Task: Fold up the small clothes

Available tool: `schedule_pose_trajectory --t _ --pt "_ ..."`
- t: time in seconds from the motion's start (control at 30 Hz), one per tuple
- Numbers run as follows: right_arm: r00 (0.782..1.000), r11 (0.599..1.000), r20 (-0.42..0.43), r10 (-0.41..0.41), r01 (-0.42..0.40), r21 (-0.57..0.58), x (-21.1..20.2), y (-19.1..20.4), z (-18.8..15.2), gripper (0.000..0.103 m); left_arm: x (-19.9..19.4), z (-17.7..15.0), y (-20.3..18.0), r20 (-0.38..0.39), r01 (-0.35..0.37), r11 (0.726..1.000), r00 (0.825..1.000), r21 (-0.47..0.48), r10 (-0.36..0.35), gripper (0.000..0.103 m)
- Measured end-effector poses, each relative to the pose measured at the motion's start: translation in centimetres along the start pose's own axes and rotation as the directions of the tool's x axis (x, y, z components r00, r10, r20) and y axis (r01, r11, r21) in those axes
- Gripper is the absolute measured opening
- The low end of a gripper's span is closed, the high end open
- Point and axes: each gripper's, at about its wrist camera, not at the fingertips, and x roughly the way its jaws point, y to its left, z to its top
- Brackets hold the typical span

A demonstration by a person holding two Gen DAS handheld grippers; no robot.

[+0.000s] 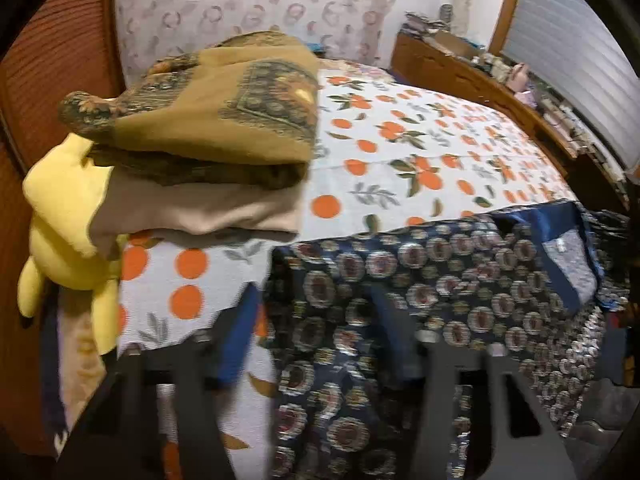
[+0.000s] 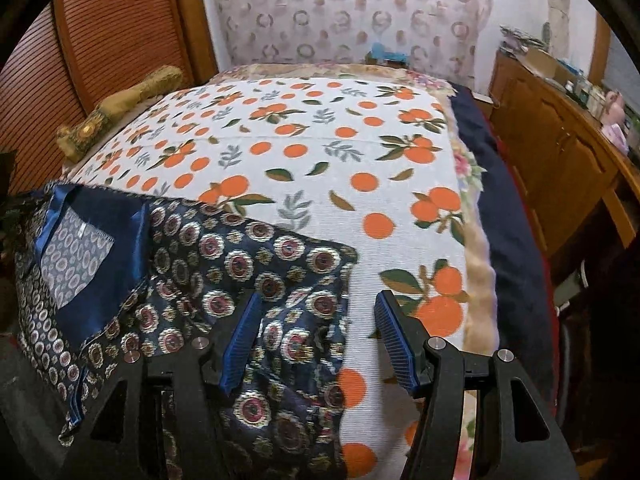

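A dark blue garment with round medallion print (image 1: 420, 280) lies spread on the near edge of the bed, its blue-trimmed neck opening (image 1: 568, 256) to the right. It also shows in the right wrist view (image 2: 224, 272). My left gripper (image 1: 316, 332) is open just above the garment's left edge. My right gripper (image 2: 318, 336) is open over the garment's right edge, its left finger (image 2: 240, 340) above the cloth, its right finger (image 2: 396, 344) above the bedsheet.
A white bedsheet with orange fruit print (image 2: 320, 152) covers the bed. A stack of folded clothes, brown patterned on top (image 1: 208, 120), sits at the bed's left, with a yellow plush toy (image 1: 60, 216) beside it. A wooden cabinet (image 2: 560, 160) stands right.
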Motion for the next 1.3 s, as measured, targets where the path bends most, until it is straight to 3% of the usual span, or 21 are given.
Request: schedule_pose_trajectory --t 0.03,0.1,0.17,0.27,0.37,0.43,0.6,0.7,0.8,0.9,0.93,1.03,1.1,1.17,1.23,1.3 --pt "1.000 1.000 0.003 0.020 -0.020 -0.013 0.0 0.4 0.0 0.042 0.0 0.0 -0.1 -0.004 0.016 1.000 1.000 -0.005 -0.016 0.036" --pt "0.999 0.998 -0.001 0.039 -0.039 -0.041 0.0 1.1 -0.1 0.017 -0.1 0.0 -0.3 -0.009 0.056 0.998 0.998 -0.005 -0.056 0.016" --pt "0.999 0.997 0.003 0.045 -0.045 -0.060 0.0 1.7 -0.2 0.009 -0.2 0.1 -1.0 -0.016 0.057 0.998 0.998 0.025 -0.057 0.011" --pt "0.998 0.997 0.040 0.046 -0.043 -0.061 -1.0 1.8 0.0 0.005 -1.6 0.7 -1.8 0.017 0.062 0.997 0.998 0.041 -0.063 0.009" --pt "0.986 0.999 0.167 0.006 0.000 -0.033 -4.5 1.7 1.0 0.004 -5.0 2.1 -2.5 0.106 0.098 0.994 0.989 0.040 -0.101 0.008" --pt "0.967 0.999 0.256 -0.020 0.030 -0.035 -7.5 2.0 2.2 0.003 -7.7 3.4 -3.4 0.181 0.098 0.994 0.978 0.048 -0.105 0.007" --pt "0.905 0.988 0.420 -0.071 0.121 -0.095 -14.1 2.6 6.7 0.002 -13.7 10.6 -5.4 0.355 0.031 0.995 0.933 0.097 -0.064 0.007" --pt "0.875 0.980 0.474 -0.097 0.167 -0.108 -15.9 2.4 10.9 0.002 -14.7 15.8 -5.4 0.410 -0.024 0.996 0.912 0.091 -0.016 0.007" --pt "0.862 0.969 0.485 -0.147 0.224 -0.103 -14.9 1.9 15.1 0.002 -13.8 19.9 -4.8 0.435 -0.076 0.995 0.900 0.070 0.038 0.007" --pt "0.861 0.957 0.464 -0.207 0.276 -0.085 -11.8 1.0 18.6 0.002 -11.1 22.3 -3.4 0.422 -0.102 0.994 0.903 0.040 0.075 0.009" --pt "0.871 0.960 0.443 -0.213 0.270 -0.070 -10.2 0.4 19.5 0.002 -10.0 22.7 -2.8 0.405 -0.111 0.993 0.910 0.032 0.088 0.010" --pt "0.929 0.977 0.318 -0.188 0.210 -0.036 -3.9 0.2 21.7 0.005 -5.2 23.2 -1.3 0.302 -0.135 0.991 0.945 0.009 0.126 0.020" --pt "0.934 0.968 0.270 -0.235 0.249 -0.021 -0.9 0.3 21.6 0.027 -2.7 22.3 -0.2 0.243 -0.139 0.990 0.960 -0.005 0.136 0.032" --pt "0.945 0.970 0.231 -0.233 0.241 -0.009 1.4 0.2 21.0 0.031 -1.7 20.7 0.1 0.228 -0.127 0.992 0.965 -0.011 0.126 0.044" --pt "0.953 0.974 0.210 -0.218 0.224 -0.008 2.7 0.4 20.1 0.036 -1.2 19.4 0.1 0.214 -0.108 0.994 0.971 0.002 0.105 0.050" --pt "0.958 0.976 0.197 -0.210 0.218 -0.018 3.4 0.6 19.5 0.039 -1.1 18.1 -0.1 0.204 -0.094 0.995 0.975 0.011 0.090 0.069"
